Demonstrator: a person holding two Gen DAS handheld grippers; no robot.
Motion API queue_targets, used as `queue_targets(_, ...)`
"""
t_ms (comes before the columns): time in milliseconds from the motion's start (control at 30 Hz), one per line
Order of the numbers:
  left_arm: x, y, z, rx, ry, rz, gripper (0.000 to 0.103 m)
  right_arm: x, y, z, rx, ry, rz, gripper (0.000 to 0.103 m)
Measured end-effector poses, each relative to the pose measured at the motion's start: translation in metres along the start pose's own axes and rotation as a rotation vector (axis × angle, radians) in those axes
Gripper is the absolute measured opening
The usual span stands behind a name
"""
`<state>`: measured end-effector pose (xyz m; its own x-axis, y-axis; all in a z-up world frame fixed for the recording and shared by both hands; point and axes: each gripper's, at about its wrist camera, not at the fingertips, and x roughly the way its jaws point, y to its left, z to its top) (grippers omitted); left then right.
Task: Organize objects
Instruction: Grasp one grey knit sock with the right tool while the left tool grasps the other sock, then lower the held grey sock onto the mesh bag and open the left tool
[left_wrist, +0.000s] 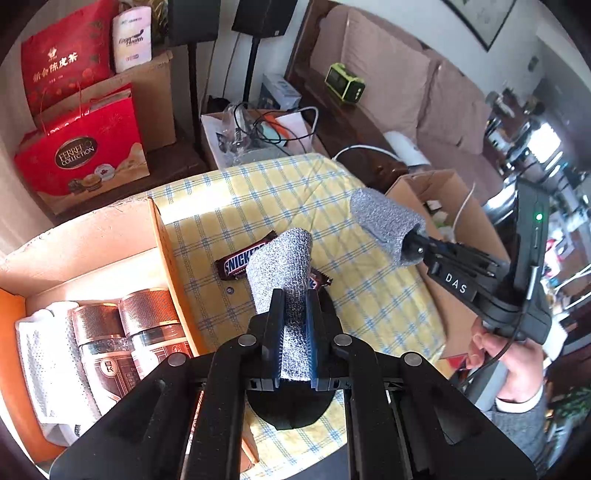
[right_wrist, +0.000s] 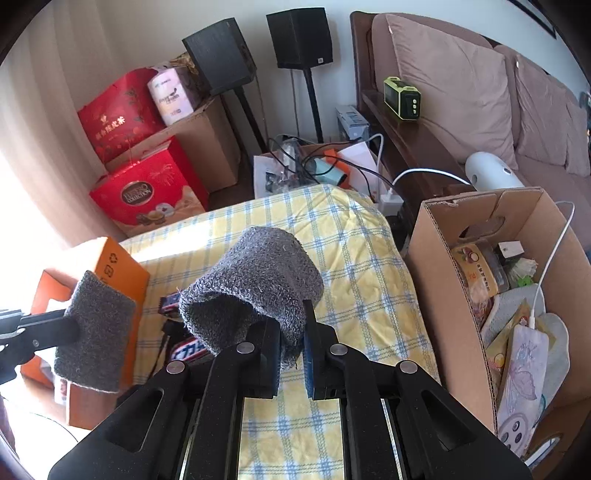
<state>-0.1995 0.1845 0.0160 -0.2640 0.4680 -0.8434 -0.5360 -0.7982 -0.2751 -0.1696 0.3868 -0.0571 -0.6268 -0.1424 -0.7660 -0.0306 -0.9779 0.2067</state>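
Two grippers, left gripper and right gripper, each clamp narrow jaws on fuzzy grey knit sleeves above checked cloth.

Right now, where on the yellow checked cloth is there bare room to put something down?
Free: the far half of the yellow checked tablecloth, and its right strip beside the brown cardboard box. Crowded: the left part, where the brown Snickers bar lies near the open orange carton.
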Motion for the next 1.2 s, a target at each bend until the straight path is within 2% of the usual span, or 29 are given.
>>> queue_targets(67,-0.015,0.008,0.001,-0.012,-0.026,-0.014,0.010,-0.012,0.009,0.001,-0.016,-0.006,0.032,0.008)
queue_targets(367,-0.071,0.060,-0.020,-0.082,-0.115,0.047,0.010,-0.039,0.063,-0.001,-0.105,-0.030,0.086,0.008)
queue_targets(633,-0.104,0.138,-0.055,-0.208,-0.185,0.118,0.010,-0.040,0.112,-0.013,-0.186,-0.017,0.139,0.008)
queue_targets(800,-0.109,0.191,-0.079,-0.320,-0.205,0.152,0.010,-0.037,0.143,-0.021,-0.230,-0.004,0.178,0.008)
queue_targets(933,-0.102,0.225,-0.091,-0.402,-0.202,0.113,0.010,-0.033,0.162,-0.028,-0.253,0.009,0.197,0.008)
queue_targets(1067,-0.085,0.254,-0.103,-0.496,-0.165,-0.015,0.010,-0.028,0.177,-0.034,-0.273,0.029,0.208,0.008)
queue_targets(1133,-0.077,0.264,-0.108,-0.521,-0.149,-0.026,0.010,-0.025,0.182,-0.037,-0.282,0.040,0.208,0.008)
queue_targets(1200,-0.070,0.270,-0.111,-0.523,-0.131,-0.007,0.011,-0.022,0.187,-0.040,-0.288,0.048,0.208,0.008)
